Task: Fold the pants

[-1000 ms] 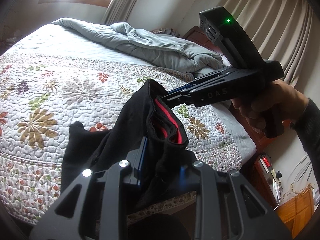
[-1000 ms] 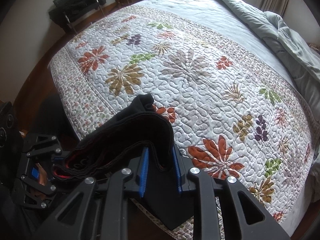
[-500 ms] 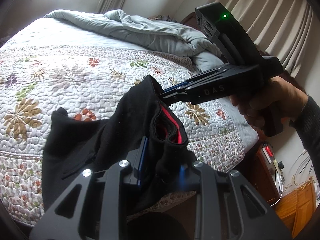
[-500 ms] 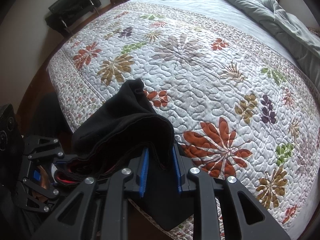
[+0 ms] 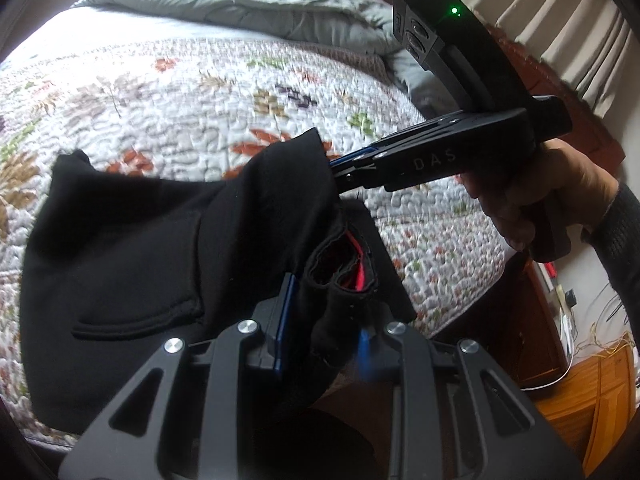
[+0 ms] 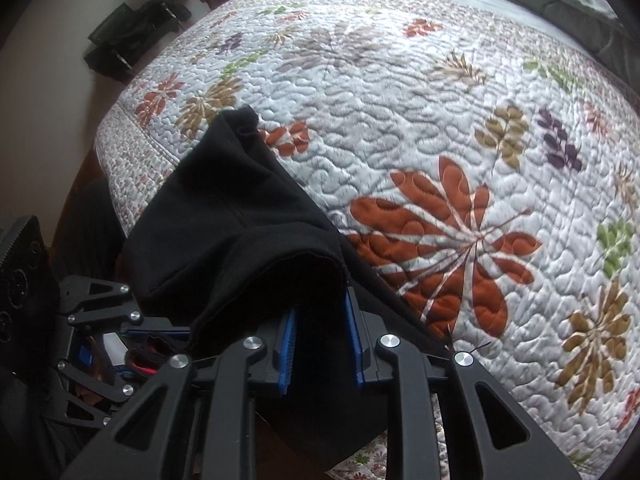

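Black pants (image 5: 132, 248) with a red-lined waistband (image 5: 354, 264) hang over the near edge of the bed, their bulk spread on the quilt. My left gripper (image 5: 326, 320) is shut on the waistband end. My right gripper (image 5: 340, 168) comes in from the right and is shut on the upper edge of the same fabric. In the right wrist view the pants (image 6: 232, 220) drape forward from my right gripper (image 6: 322, 344), and the left gripper (image 6: 120, 344) shows at the lower left.
The bed carries a white floral quilt (image 6: 440, 120) with a rumpled grey duvet (image 5: 260, 12) at its far end. A nightstand with cables (image 5: 560, 320) stands to the right of the bed. A black stand (image 6: 132, 40) sits on the floor past the bed's left corner.
Both grippers have moved forward and lower over the bed, still holding the pants. More of the black fabric now lies spread on the quilt.
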Demonstrator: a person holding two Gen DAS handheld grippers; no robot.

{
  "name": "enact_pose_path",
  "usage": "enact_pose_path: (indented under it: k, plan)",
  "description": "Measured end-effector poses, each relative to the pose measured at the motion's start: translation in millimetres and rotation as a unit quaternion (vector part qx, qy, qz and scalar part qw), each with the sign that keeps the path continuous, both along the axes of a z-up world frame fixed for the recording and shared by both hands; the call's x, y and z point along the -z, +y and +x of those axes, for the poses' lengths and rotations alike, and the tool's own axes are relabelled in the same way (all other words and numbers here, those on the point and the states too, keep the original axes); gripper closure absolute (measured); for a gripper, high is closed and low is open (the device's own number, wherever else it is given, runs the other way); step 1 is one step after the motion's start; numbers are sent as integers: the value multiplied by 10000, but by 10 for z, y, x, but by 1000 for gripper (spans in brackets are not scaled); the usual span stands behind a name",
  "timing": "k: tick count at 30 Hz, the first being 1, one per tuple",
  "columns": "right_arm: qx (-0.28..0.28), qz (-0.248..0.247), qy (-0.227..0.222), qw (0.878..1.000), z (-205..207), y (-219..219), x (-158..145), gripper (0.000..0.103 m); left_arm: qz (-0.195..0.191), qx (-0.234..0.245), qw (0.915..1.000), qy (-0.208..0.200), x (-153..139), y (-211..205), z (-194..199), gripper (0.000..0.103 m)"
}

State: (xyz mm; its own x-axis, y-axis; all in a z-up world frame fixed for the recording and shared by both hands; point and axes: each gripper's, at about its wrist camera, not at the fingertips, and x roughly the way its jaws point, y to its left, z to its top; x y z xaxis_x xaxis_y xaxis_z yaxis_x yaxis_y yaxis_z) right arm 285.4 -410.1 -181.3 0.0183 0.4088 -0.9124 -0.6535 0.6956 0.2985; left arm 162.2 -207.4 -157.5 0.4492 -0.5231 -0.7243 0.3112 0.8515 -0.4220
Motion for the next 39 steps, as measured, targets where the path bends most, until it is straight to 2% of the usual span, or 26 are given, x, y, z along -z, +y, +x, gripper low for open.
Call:
enact_pose_path:
  k: [8, 11, 13, 14, 15, 16, 17, 19, 20, 21, 23, 26, 29, 32, 36, 39]
  plan:
    - [314, 331, 254, 9986, -37, -221, 239, 79, 124, 171, 9996, 211, 213, -88, 14, 77]
    - [654, 591, 445, 9951, -64, -379, 289, 73, 148, 220, 9994, 226, 238, -109, 2, 76]
    - [1068, 952, 790, 9866, -88, -568, 360, 71, 129, 272, 9992, 267, 260, -106, -4, 74]
    - [1293, 1109, 911, 9812, -105, -670, 391, 66, 73, 314, 9989, 336, 281, -92, 7, 73]
    - [1621, 1344, 1047, 9720, -138, -816, 421, 53, 8, 336, 9987, 378, 294, -79, 18, 72]
    - [1871, 1549, 1138, 9634, -178, -927, 431, 48, -95, 383, 9983, 422, 302, -52, 24, 68]
    - [2091, 1780, 1223, 9537, -225, -1024, 430, 47, -279, 491, 9971, 510, 297, -13, 25, 61]
    - [2457, 2499, 1332, 9271, -384, -1195, 381, 35, -535, 600, 9949, 604, 261, 64, 1, 44]
    - [2540, 2767, 1356, 9168, -440, -1227, 370, 32, -724, 647, 9933, 630, 231, 120, -30, 32]
    - [2655, 3118, 1434, 9010, -527, -1243, 380, 25, -855, 684, 9920, 633, 203, 171, -62, 26]
    - [2731, 3333, 1580, 8885, -618, -1195, 452, 21, -901, 683, 9917, 610, 145, 283, -132, 20]
    - [2853, 3231, 1735, 8855, -697, -1052, 649, 21, -928, 586, 9925, 545, 84, 550, -191, 20]
    - [2870, 3240, 1893, 8814, -706, -926, 782, 21, -852, 116, 9952, 467, 52, 1004, -142, 17]
    - [2874, 3190, 1890, 8831, -681, -796, 793, 14, -710, -387, 9958, 439, 85, 1465, -80, 17]
    - [2847, 3154, 1883, 8854, -625, -632, 806, 11, -509, -1016, 9921, 540, 236, 1968, 23, 16]
    - [2816, 3247, 1870, 8834, -636, -585, 762, 12, -526, -1376, 9866, 695, 354, 2234, 83, 16]
